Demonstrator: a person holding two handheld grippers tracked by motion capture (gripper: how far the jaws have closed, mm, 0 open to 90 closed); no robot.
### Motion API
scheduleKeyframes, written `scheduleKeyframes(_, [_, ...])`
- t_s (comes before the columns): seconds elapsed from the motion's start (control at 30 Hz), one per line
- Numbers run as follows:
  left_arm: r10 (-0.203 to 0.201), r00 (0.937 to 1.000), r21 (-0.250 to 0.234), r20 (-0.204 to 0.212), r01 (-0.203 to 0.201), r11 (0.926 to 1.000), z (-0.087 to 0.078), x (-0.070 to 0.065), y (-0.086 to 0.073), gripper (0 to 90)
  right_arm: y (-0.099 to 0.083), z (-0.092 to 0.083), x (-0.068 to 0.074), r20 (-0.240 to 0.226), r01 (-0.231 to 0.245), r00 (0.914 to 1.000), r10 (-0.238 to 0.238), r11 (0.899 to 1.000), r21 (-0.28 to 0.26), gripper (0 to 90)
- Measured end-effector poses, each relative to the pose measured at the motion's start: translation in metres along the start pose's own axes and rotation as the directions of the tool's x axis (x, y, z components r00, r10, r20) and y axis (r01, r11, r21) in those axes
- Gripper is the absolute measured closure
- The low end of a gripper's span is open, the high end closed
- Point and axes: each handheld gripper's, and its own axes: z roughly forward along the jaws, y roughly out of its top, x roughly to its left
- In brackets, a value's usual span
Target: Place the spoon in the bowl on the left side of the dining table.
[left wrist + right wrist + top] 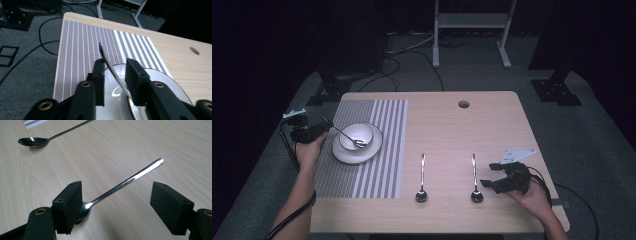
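nearby, left hand-held gripper [113, 72] narrowly parted around slim steel spoon [110, 66] in glossy round bowl [112, 87]; right hand-held gripper [115, 207] wide.

I'm counting from up top now. Spoons first: three in all, one spoon in the bowl [348, 136], a second spoon [422, 177] on the bare wood, a third spoon [474, 178] beside it. One bowl [364, 131], sitting on one plate [371, 150]. One striped placemat [382, 165] under those. One desk [492, 130] carrying everything, with one round hole [463, 104] in its top. And I've got two of my own tools: left hand-held gripper [319, 126], right hand-held gripper [488, 175].
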Motion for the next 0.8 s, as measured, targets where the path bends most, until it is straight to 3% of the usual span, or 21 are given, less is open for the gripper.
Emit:
scheduleKeyframes(0.2, [0.022, 0.9996, -0.009, -0.018, -0.022, 0.9997, -0.009, 0.0, 0.001, 61.9, 0.0, -0.001, 0.001, 0.0, -0.002, 1.0, 0.002, 1.0, -0.002, 24.5])
scheduleKeyframes(0.23, [0.022, 0.9995, -0.01, -0.021, -0.022, 0.9997, -0.011, 0.001, 0.0, 56.6, 0.0, -0.002, 0.0, 0.002, -0.004, 1.0, 0.004, 1.0, -0.005, 24.6])
scheduleKeyframes(0.4, [0.004, 1.0, -0.023, -0.008, -0.004, 0.9997, -0.021, 0.007, -0.006, 49.1, -0.001, -0.004, -0.002, 0.008, -0.013, 0.9999, 0.013, 1.0, -0.012, 24.5])
scheduleKeyframes(0.6, [0.066, 0.9978, -0.021, 0.0, -0.066, 0.9976, -0.033, 0.002, -0.02, 41.4, -0.003, -0.008, -0.004, 0.014, -0.022, 0.9996, 0.023, 0.999, -0.023, 23.7])
scheduleKeyframes(0.8, [0.089, 0.9961, 0.002, 0.0, -0.089, 0.9961, -0.034, -0.005, -0.031, 29.1, -0.001, -0.006, -0.005, 0.013, -0.034, 0.9993, 0.034, 0.999, -0.02, 22.4])
